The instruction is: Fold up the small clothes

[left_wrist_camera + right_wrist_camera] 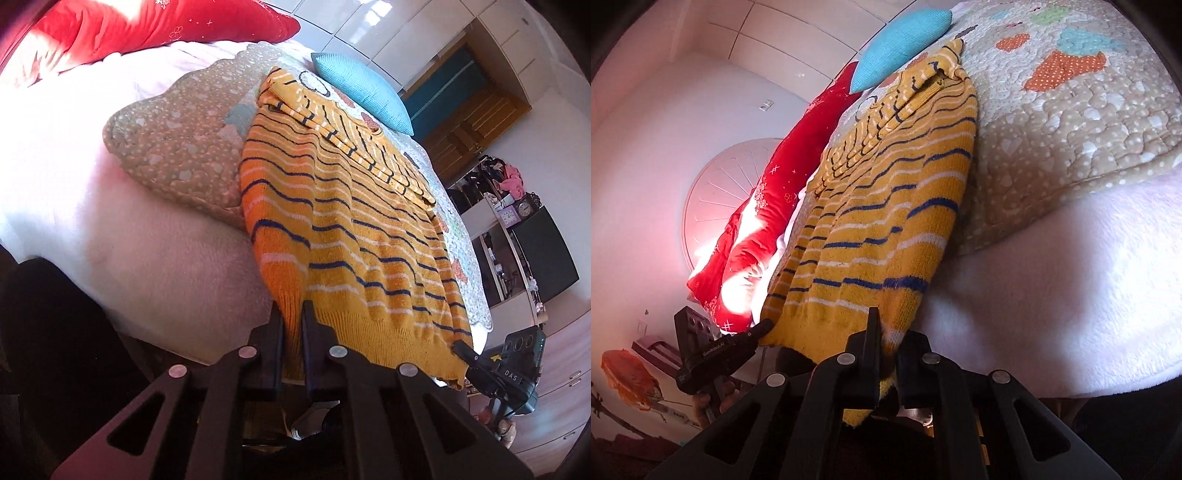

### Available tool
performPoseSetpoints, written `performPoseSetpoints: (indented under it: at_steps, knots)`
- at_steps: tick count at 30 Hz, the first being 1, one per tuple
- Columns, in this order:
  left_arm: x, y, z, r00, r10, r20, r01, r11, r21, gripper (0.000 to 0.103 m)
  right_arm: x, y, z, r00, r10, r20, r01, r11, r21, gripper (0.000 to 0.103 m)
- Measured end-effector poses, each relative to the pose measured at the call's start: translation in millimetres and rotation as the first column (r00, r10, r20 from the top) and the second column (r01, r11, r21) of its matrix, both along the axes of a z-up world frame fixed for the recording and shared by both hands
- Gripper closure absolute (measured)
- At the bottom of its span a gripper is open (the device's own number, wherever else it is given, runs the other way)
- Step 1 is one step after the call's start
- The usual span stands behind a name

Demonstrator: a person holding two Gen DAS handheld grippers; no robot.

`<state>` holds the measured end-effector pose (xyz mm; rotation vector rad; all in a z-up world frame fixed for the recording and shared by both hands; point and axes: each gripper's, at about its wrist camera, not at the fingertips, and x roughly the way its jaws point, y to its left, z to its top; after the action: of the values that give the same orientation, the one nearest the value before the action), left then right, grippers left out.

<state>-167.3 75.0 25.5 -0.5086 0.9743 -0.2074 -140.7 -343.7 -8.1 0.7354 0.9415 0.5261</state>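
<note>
A yellow knitted sweater with navy and white stripes lies spread on the bed, its sleeves folded across the far end. My left gripper is shut on the hem's left corner at the bed's near edge. My right gripper is shut on the hem's right corner; the sweater stretches away from it. The right gripper also shows in the left wrist view at the hem's other corner, and the left gripper shows in the right wrist view.
A patchwork quilt lies under the sweater on a white fleece blanket. A blue cushion and a red pillow lie beyond. Wardrobes and a desk with clutter stand at the right.
</note>
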Motion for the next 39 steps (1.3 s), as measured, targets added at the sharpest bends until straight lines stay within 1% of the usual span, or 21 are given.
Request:
performPoseSetpoints:
  at_steps: [3, 6, 9, 13, 15, 17, 20, 22, 23, 24, 26, 27, 28, 29, 30, 31, 32, 34, 35, 37, 39]
  knots:
    - [12, 3, 9, 1.0, 0.002, 0.02, -0.002, 1.0, -0.008, 0.095, 17, 5, 12, 0.999, 0.011, 0.037, -0.011, 1.0, -0.001, 0.096]
    - [35, 6, 25, 0.998, -0.009, 0.054, 0.01, 1.0, -0.015, 0.095, 43, 10, 35, 0.995, 0.028, 0.098, -0.027, 1.0, -0.012, 0.096]
    - [74, 3, 48, 0.994, -0.011, 0.107, 0.009, 1.0, 0.022, 0.095, 83, 12, 67, 0.986, 0.026, 0.167, -0.021, 0.999, -0.031, 0.096]
    - [152, -3, 78, 0.986, -0.008, 0.166, -0.001, 0.998, 0.056, 0.095, 153, 8, 105, 0.97, 0.0, 0.244, 0.012, 0.999, -0.048, 0.096]
    - [203, -8, 82, 0.988, 0.004, 0.152, -0.011, 0.999, 0.048, 0.095, 200, 8, 109, 0.972, -0.035, 0.231, 0.046, 0.998, -0.045, 0.096]
    - [257, -13, 77, 0.992, 0.023, 0.125, -0.03, 0.998, 0.05, 0.095, 250, 6, 98, 0.979, -0.081, 0.184, 0.094, 0.994, -0.063, 0.095]
    - [324, -22, 54, 0.997, 0.053, 0.054, -0.058, 0.992, 0.112, 0.094, 311, 0, 60, 0.989, -0.137, 0.055, 0.142, 0.986, -0.092, 0.093]
    - [353, -22, 35, 0.998, 0.058, -0.022, -0.055, 0.99, 0.126, 0.093, 331, -4, 37, 0.984, -0.177, -0.008, 0.175, 0.978, -0.113, 0.092]
    - [360, -19, 28, 0.997, 0.068, -0.048, -0.063, 0.993, 0.101, 0.093, 337, -7, 29, 0.981, -0.191, -0.03, 0.187, 0.976, -0.115, 0.092]
    - [362, -15, 24, 0.996, 0.071, -0.054, -0.068, 0.996, 0.056, 0.092, 340, -10, 23, 0.979, -0.202, -0.039, 0.198, 0.976, -0.095, 0.091]
    - [363, -8, 28, 0.998, 0.051, -0.029, -0.052, 0.999, -0.018, 0.089, 344, -19, 17, 0.976, -0.212, -0.044, 0.21, 0.977, -0.044, 0.089]
    - [362, -4, 33, 0.999, 0.043, -0.009, -0.044, 0.998, -0.044, 0.078, 347, -24, 15, 0.975, -0.218, -0.049, 0.217, 0.976, -0.018, 0.088]
    - [360, 2, 38, 0.999, 0.043, 0.013, -0.042, 0.996, -0.074, 0.071, 350, -30, 13, 0.972, -0.226, -0.058, 0.227, 0.974, 0.019, 0.082]
    - [358, 9, 44, 0.998, 0.057, 0.034, -0.053, 0.993, -0.105, 0.054, 353, -37, 10, 0.968, -0.243, -0.068, 0.247, 0.967, 0.066, 0.078]
    - [356, 16, 49, 0.995, 0.08, 0.053, -0.072, 0.988, -0.134, 0.046, 355, -45, 6, 0.96, -0.268, -0.082, 0.277, 0.953, 0.12, 0.066]
    - [354, 22, 52, 0.993, 0.101, 0.062, -0.091, 0.985, -0.148, 0.044, 357, -52, 2, 0.952, -0.289, -0.102, 0.303, 0.936, 0.178, 0.059]
    - [353, 26, 55, 0.992, 0.111, 0.061, -0.101, 0.984, -0.144, 0.043, 358, -58, -2, 0.941, -0.315, -0.124, 0.336, 0.916, 0.22, 0.055]
    - [351, 28, 57, 0.993, 0.102, 0.058, -0.095, 0.99, -0.108, 0.043, 359, -68, -1, 0.915, -0.378, -0.14, 0.4, 0.892, 0.21, 0.044]
    - [348, 27, 57, 0.993, 0.096, 0.061, -0.091, 0.993, -0.076, 0.043, 359, -70, 3, 0.912, -0.388, -0.134, 0.408, 0.893, 0.191, 0.042]
    - [342, 20, 54, 0.996, 0.072, 0.054, -0.073, 0.997, 0.012, 0.043, 356, -71, 14, 0.92, -0.378, -0.105, 0.391, 0.907, 0.159, 0.041]
    - [333, 7, 53, 0.997, 0.007, 0.077, -0.014, 0.996, 0.086, 0.043, 347, -65, 33, 0.929, -0.368, -0.037, 0.37, 0.924, 0.1, 0.041]
